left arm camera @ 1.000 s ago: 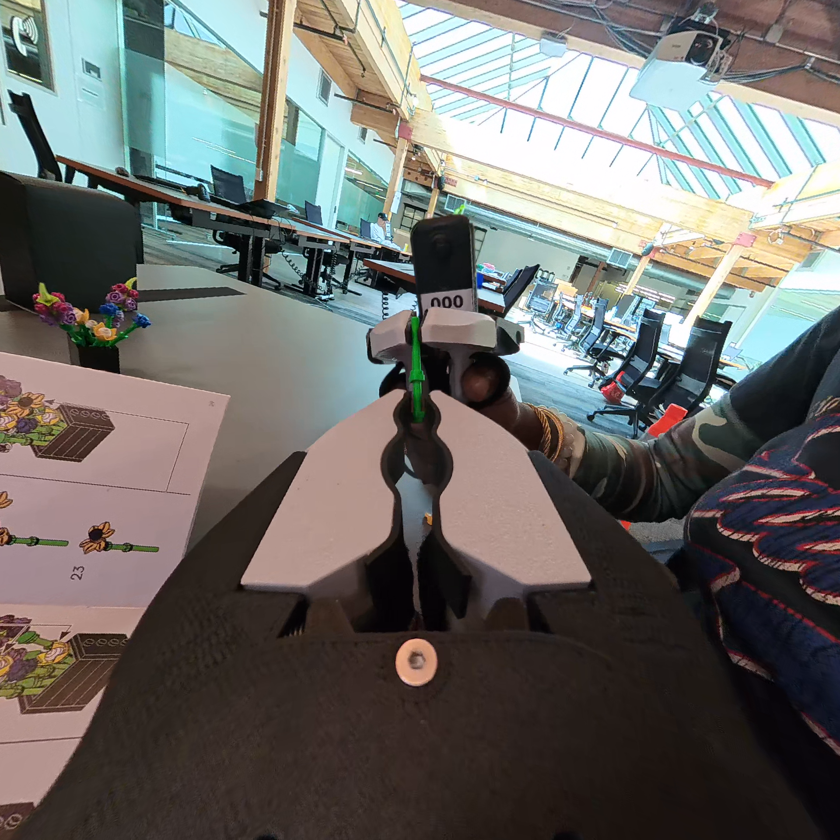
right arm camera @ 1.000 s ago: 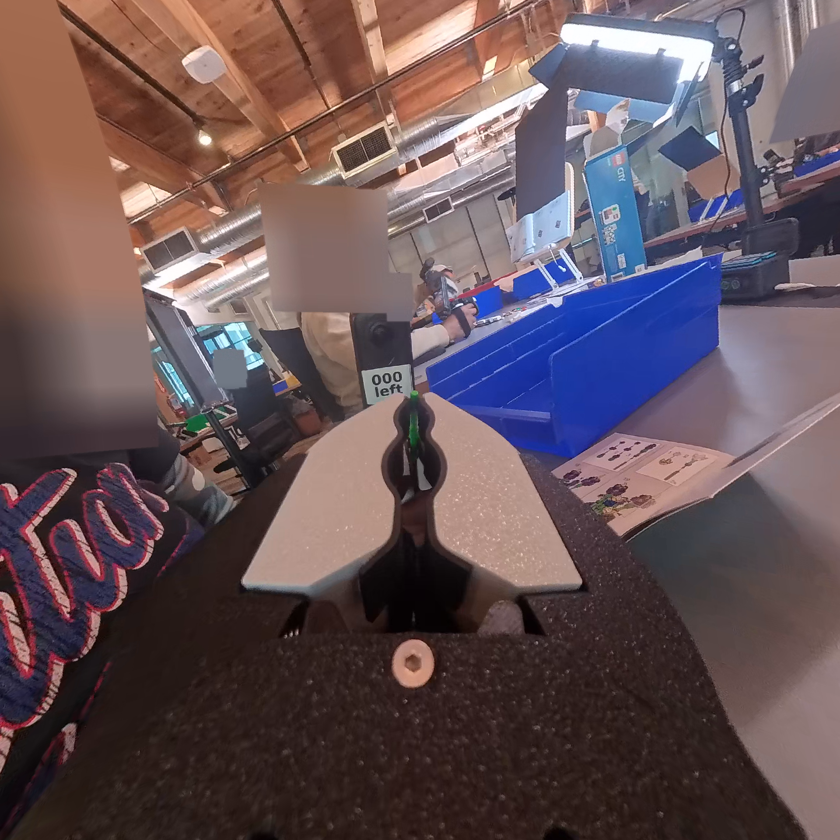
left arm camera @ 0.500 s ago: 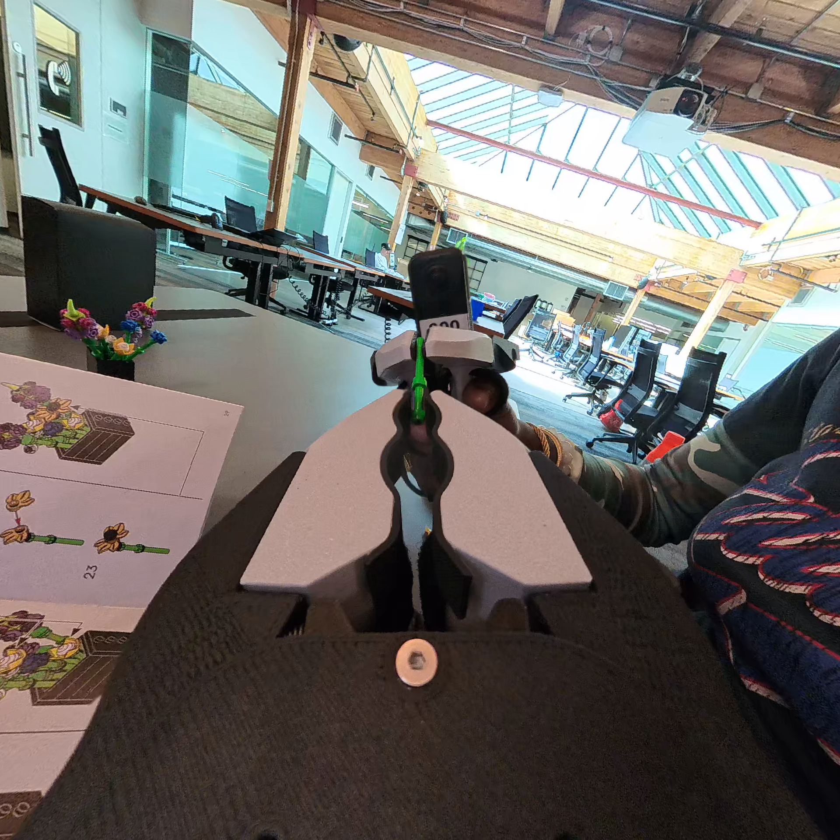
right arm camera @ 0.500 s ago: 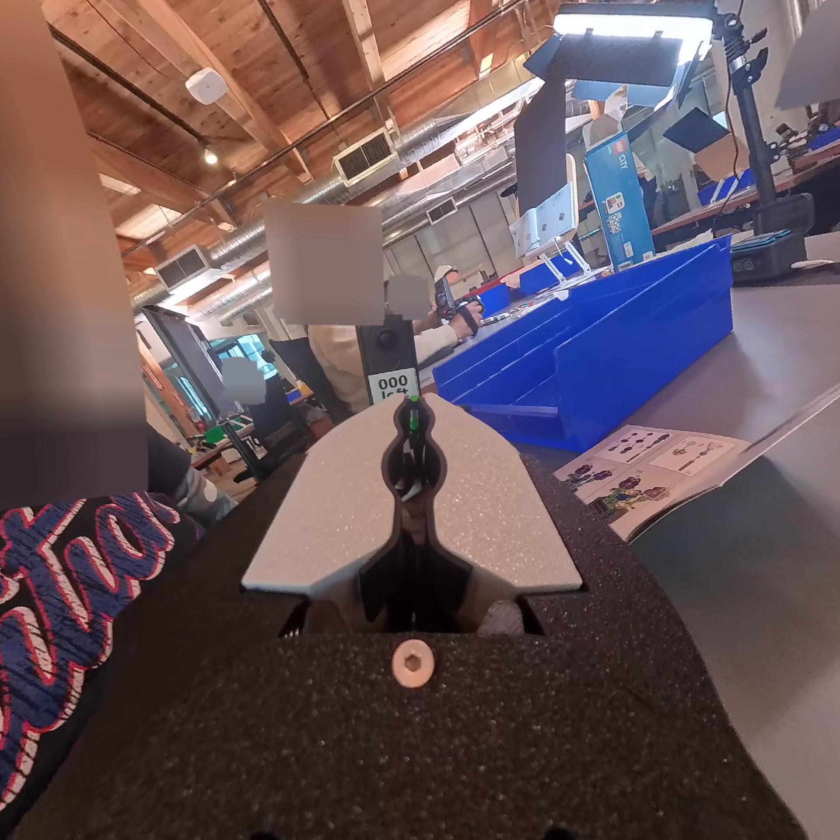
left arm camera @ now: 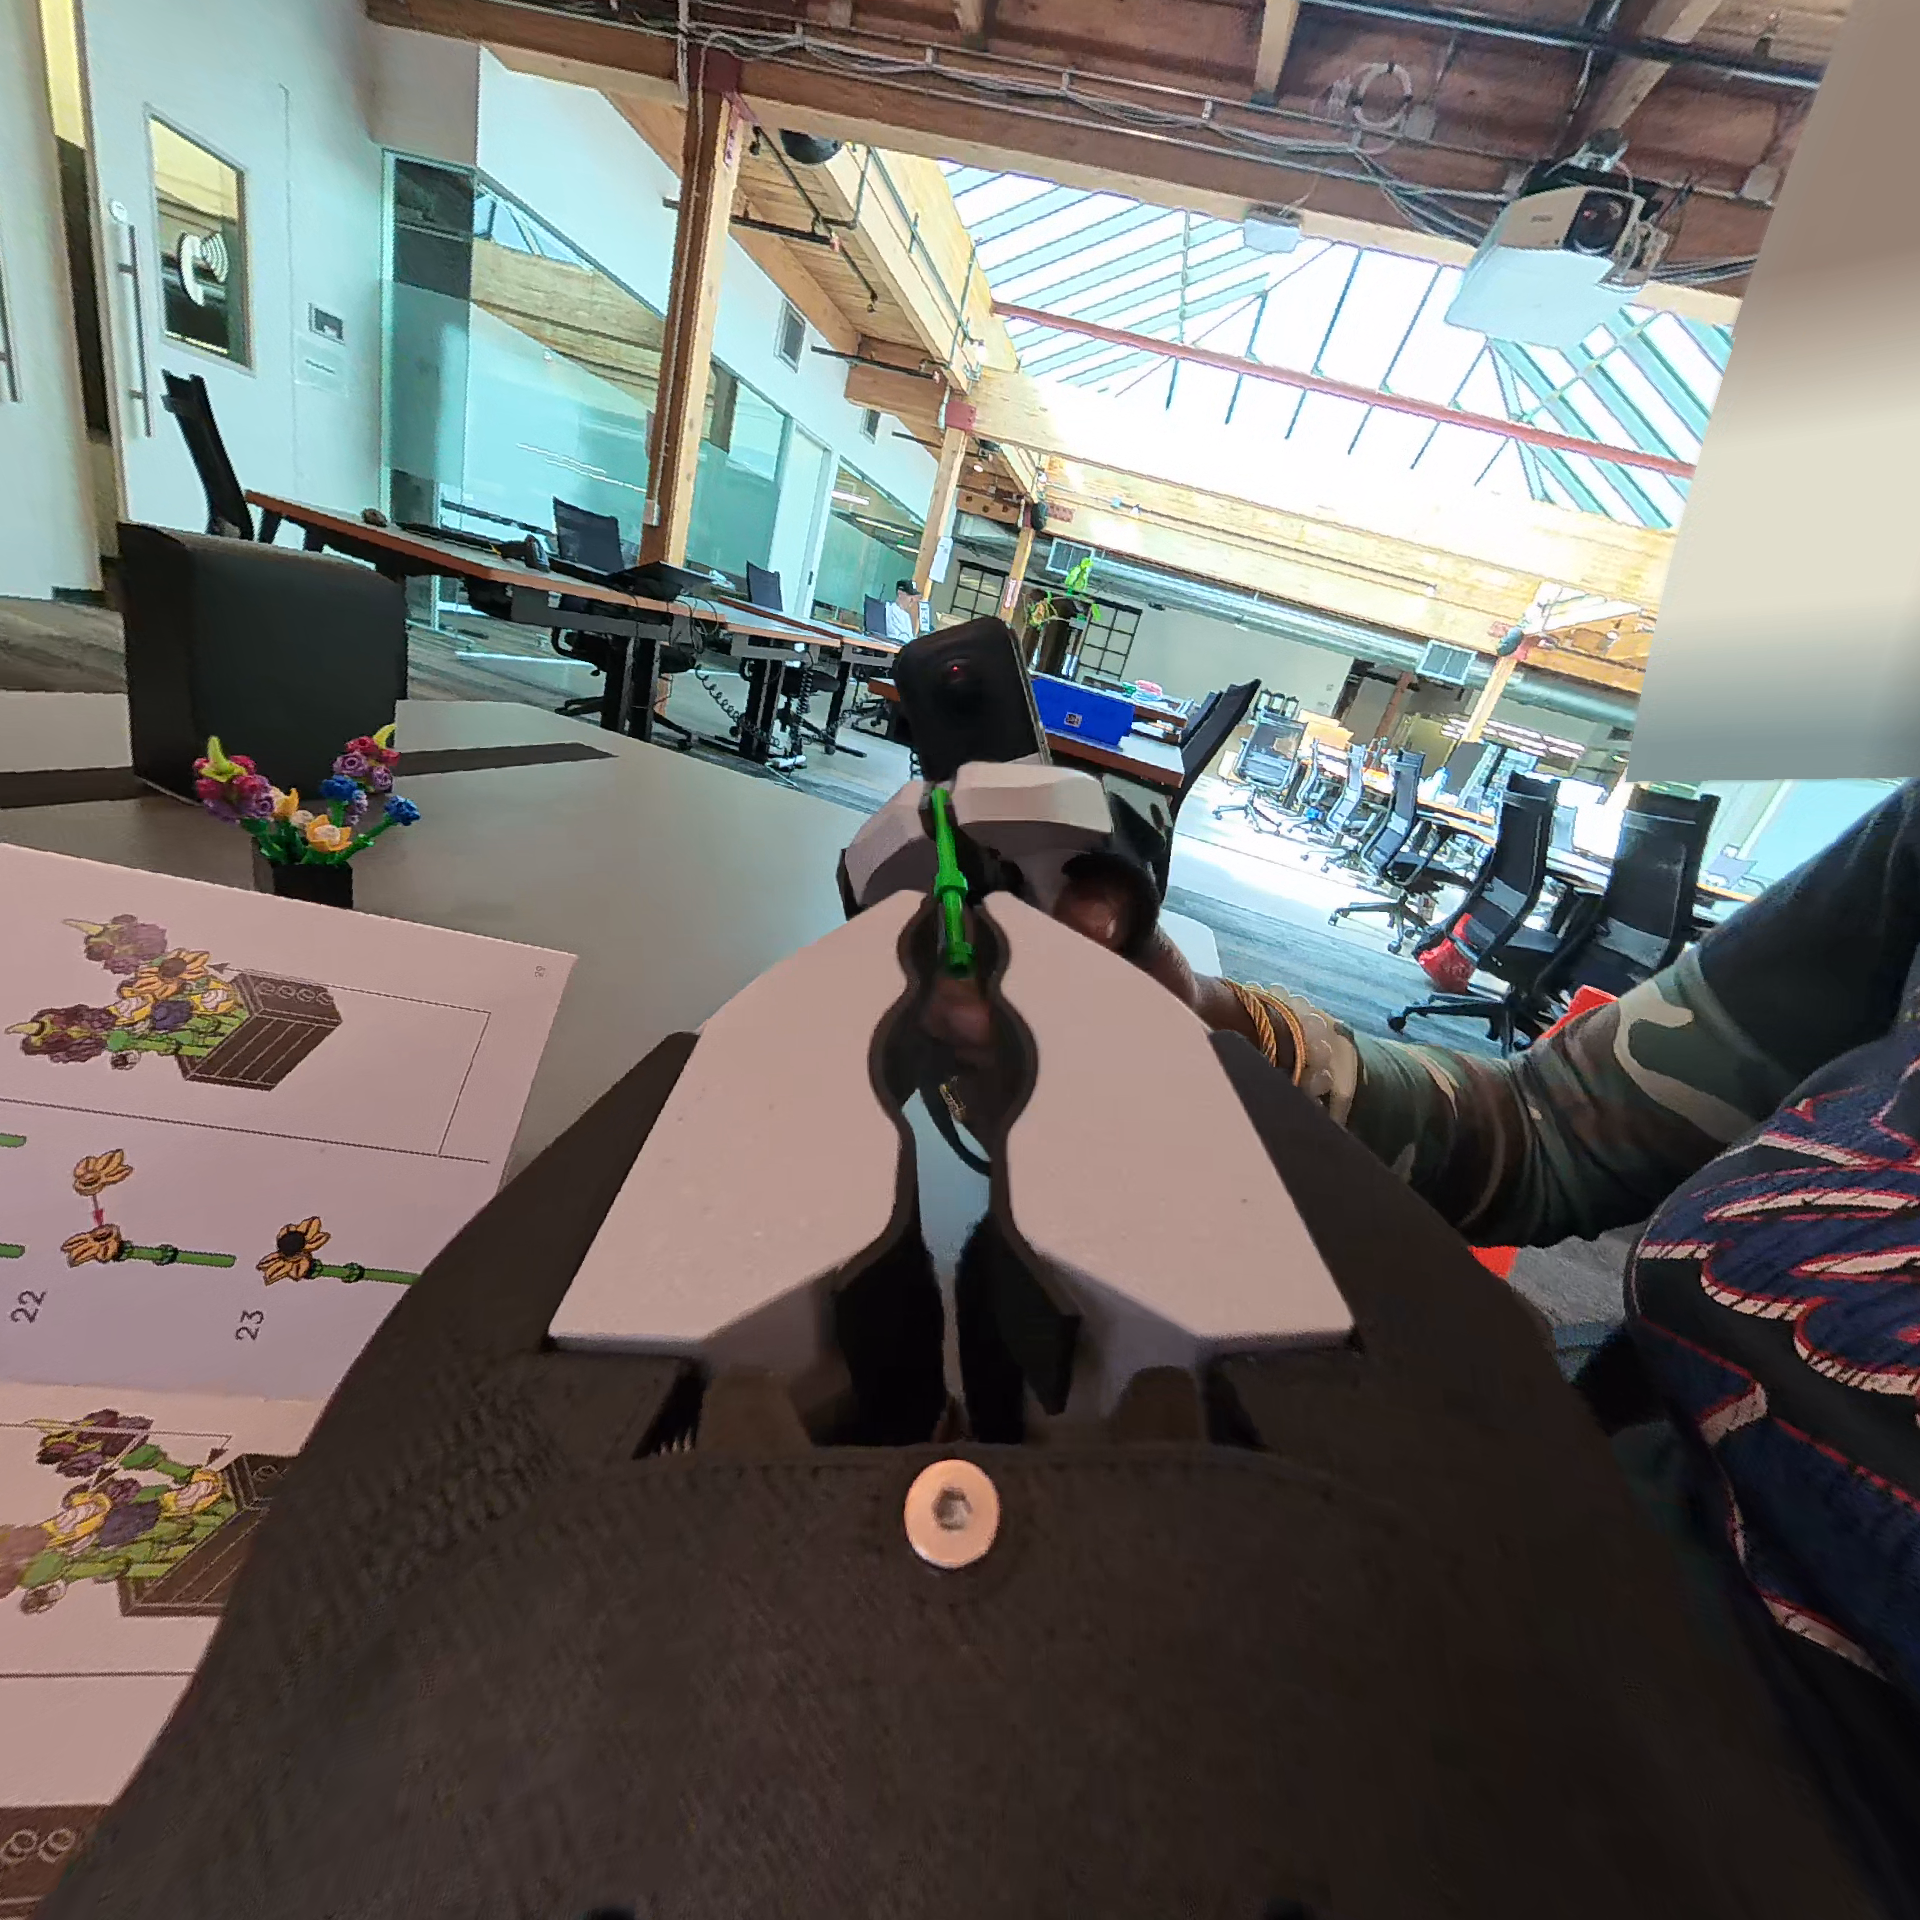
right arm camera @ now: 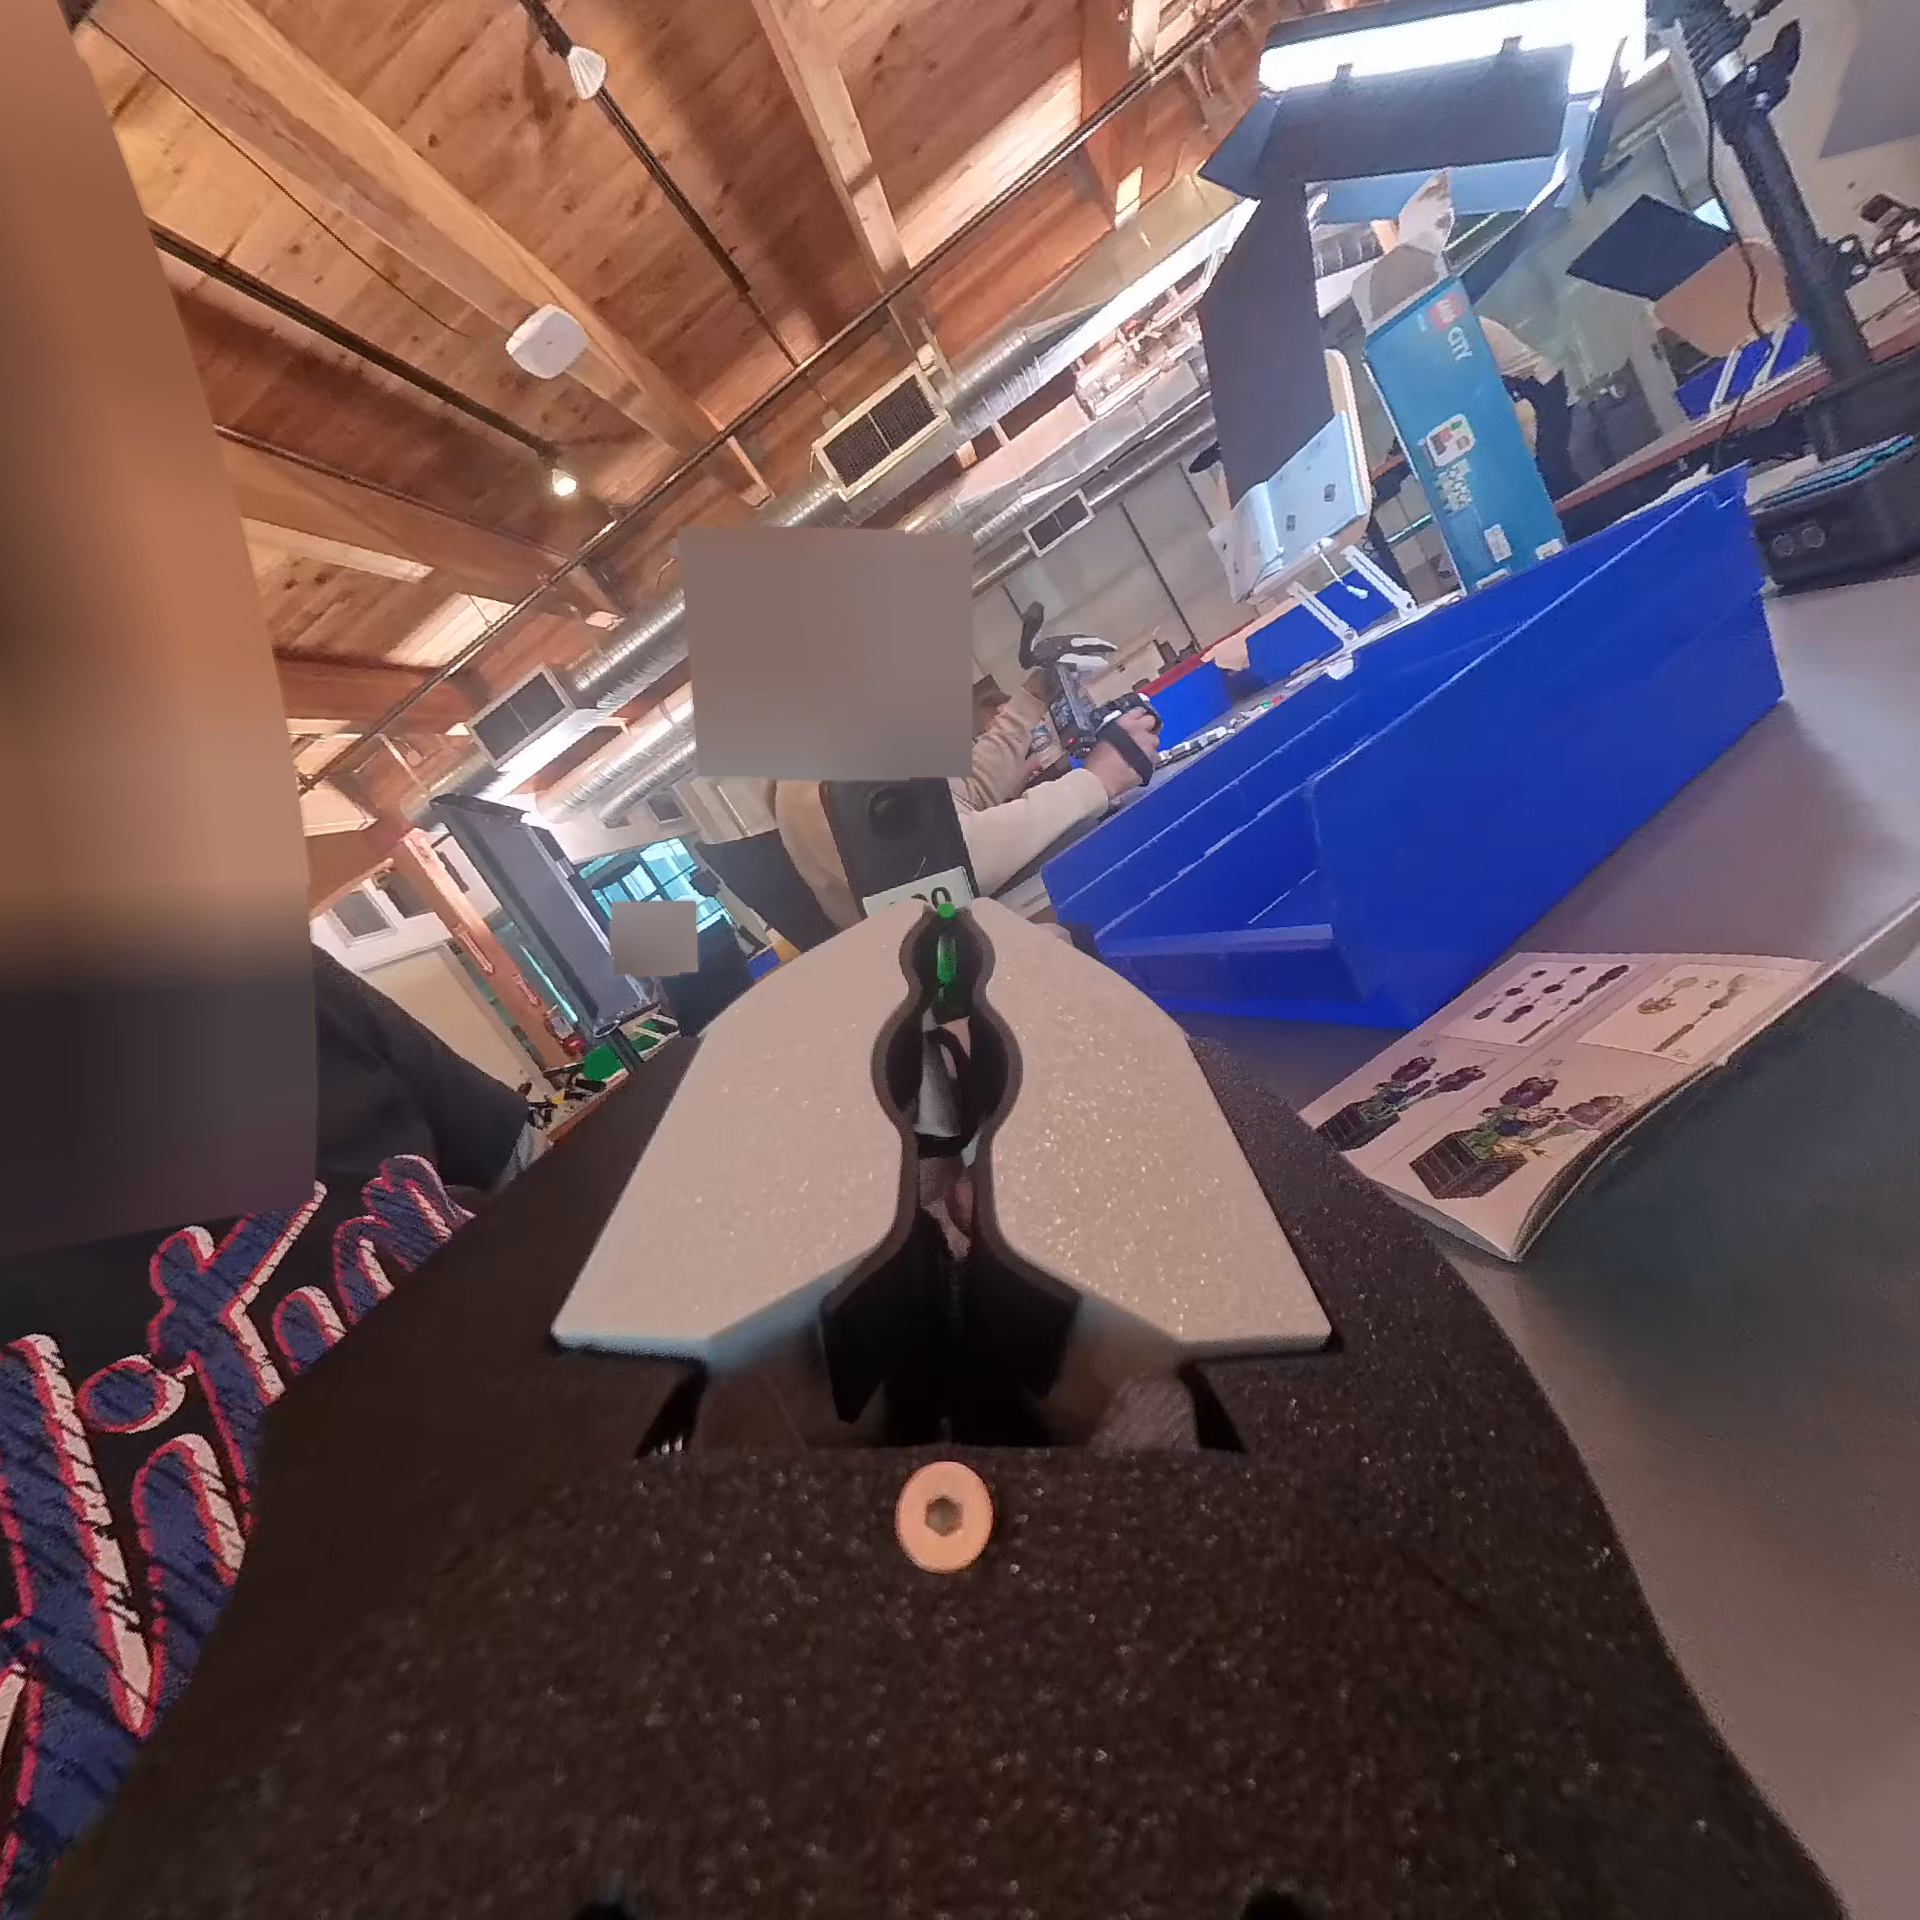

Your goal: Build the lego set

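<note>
The green stem piece (left arm camera: pixel 948 896) is held up in the air between the two grippers, tip to tip: the left gripper (left arm camera: pixel 948 920) is pinched closed on its near end, and the right gripper (left arm camera: pixel 940 805) is clamped on the far end, so they look to be pressing two stem sections together or tugging at the joint. Over on the desk (left arm camera: pixel 644 862), the small flower bouquet (left arm camera: pixel 307 805) in its black pot already stands largely built, and the open instruction booklet (left arm camera: pixel 239 1101) shows late stem-and-flower steps, so I'd judge the build well along. Compared with a second ago, the stem leans more to the left and the right gripper has rolled and tipped, hiding its white tag.
</note>
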Tool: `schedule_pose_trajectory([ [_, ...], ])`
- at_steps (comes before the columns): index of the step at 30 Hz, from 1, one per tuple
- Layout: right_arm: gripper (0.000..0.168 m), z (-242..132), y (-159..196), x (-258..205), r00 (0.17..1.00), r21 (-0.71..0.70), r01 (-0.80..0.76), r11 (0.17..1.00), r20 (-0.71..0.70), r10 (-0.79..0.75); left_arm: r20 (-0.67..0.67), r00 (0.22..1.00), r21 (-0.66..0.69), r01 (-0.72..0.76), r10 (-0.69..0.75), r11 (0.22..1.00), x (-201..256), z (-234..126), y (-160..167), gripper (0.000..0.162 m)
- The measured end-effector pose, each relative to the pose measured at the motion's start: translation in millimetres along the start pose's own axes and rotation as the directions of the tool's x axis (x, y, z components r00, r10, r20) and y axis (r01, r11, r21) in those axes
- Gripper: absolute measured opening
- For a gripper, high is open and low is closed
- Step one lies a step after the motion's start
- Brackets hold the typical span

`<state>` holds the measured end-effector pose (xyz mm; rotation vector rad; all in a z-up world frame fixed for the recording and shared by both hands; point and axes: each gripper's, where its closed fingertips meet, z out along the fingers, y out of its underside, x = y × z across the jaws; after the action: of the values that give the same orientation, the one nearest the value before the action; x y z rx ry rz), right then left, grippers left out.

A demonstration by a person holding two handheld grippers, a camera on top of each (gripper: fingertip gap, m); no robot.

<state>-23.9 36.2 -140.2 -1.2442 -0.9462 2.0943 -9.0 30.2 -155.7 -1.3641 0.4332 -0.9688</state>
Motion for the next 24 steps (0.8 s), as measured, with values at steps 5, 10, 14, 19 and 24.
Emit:
schedule_pose_trajectory([
  [5,0.003,-2,2,-6,0.999,-0.089,0.045,0.995,0.010,-0.044,-0.019,1.000,-0.010,-0.023,0.023,1.000,4,0,0,0.005],
  [10,0.019,-25,10,-12,0.890,-0.460,0.398,0.794,-0.015,-0.455,-0.083,0.990,-0.315,-0.137,0.117,0.939,10,-3,24,0.005],
  [14,0.016,-40,38,-9,0.720,-0.758,0.522,0.391,0.147,-0.678,-0.116,0.962,-0.568,-0.269,0.247,0.778,9,-10,40,0.005],
  [19,0.006,-39,48,-1,0.668,-0.805,0.520,0.285,0.175,-0.723,-0.187,0.947,-0.618,-0.319,0.260,0.718,20,-3,42,0.005],
  [24,0.003,-37,48,-8,0.751,-0.735,0.479,0.479,0.061,-0.657,-0.188,0.952,-0.569,-0.307,0.242,0.763,25,2,35,0.006],
])
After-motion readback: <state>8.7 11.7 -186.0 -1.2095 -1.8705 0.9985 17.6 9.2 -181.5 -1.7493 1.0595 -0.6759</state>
